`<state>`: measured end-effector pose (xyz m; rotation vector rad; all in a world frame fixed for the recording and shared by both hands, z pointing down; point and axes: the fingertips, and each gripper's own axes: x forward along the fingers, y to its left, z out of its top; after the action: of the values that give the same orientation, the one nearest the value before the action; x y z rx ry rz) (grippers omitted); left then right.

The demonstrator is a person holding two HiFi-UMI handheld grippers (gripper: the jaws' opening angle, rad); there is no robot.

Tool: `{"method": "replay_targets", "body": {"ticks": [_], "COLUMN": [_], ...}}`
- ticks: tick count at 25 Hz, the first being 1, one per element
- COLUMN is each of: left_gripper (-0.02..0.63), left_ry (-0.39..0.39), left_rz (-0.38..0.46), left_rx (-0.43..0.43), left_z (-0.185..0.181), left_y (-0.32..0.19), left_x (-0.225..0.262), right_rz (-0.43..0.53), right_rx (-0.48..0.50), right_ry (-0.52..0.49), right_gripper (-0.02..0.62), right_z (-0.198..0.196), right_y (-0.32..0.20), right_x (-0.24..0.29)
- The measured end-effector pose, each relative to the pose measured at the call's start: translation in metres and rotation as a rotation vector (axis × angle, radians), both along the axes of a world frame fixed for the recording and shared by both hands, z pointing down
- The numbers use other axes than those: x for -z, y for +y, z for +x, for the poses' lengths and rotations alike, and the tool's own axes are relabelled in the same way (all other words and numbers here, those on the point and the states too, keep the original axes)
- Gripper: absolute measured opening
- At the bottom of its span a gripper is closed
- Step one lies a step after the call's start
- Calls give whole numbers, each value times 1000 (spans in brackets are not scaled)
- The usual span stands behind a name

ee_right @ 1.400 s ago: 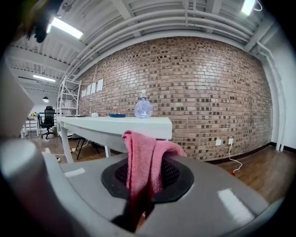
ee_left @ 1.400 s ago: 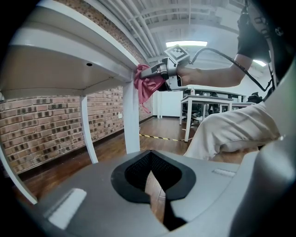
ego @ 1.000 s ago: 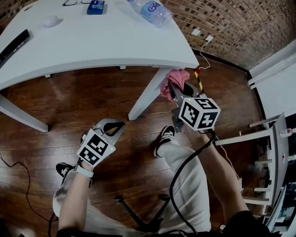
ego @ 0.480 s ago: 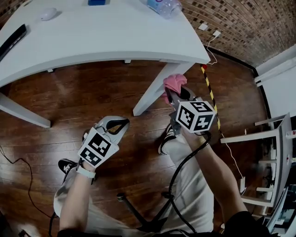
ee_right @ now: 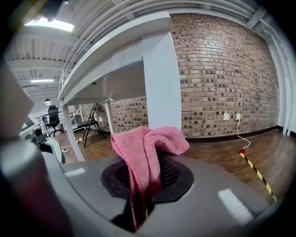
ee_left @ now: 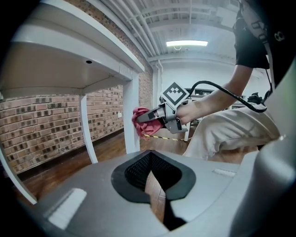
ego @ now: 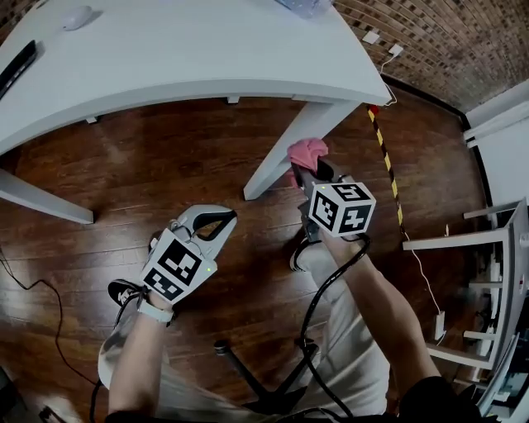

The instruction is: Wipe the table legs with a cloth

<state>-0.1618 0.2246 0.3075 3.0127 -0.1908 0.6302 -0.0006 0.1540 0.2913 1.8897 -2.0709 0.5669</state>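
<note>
Fingers (ee_right: 179, 177) of the right gripper (ego: 304, 169) are clamped on one pink cloth (ee_right: 147, 146), which bunches above them directly in front of the near table leg (ee_right: 159, 83). Whether cloth and leg touch cannot be told. Fingers (ee_left: 133, 173) of the left gripper (ego: 225, 221) meet at the tips with nothing between them, low over the wooden floor (ego: 165, 157) and well apart from that leg.

In the head view, open floor lies left of the leg, under the overhanging edge of the worktop (ego: 207, 66). To the leg's right run a yellow-black striped tape (ego: 385, 157) and a brick wall (ego: 430, 41). A chair base (ego: 264, 388) stands beneath the person.

The head view shows two legs, the right gripper view three. Only the left gripper view shows the right gripper from the side, with the cloth overlapping the leg's edge. Only the head view shows the worktop's upper face, carrying one computer mouse (ego: 74, 18).
</note>
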Motion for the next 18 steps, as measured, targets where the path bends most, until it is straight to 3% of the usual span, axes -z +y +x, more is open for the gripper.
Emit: {"method": "replay_targets", "body": {"ticks": [18], "left_gripper": [0], "left_ry": [-30], "left_rz": [12], "left_rx": [-18], "left_z": [-1], "left_y": [3], "left_x": [-8], "right_rz": [-112], "right_rx": [14], "right_ry": [2], "right_gripper": [48], "right_z": [0], "right_y": [3], "right_x": [-119]}}
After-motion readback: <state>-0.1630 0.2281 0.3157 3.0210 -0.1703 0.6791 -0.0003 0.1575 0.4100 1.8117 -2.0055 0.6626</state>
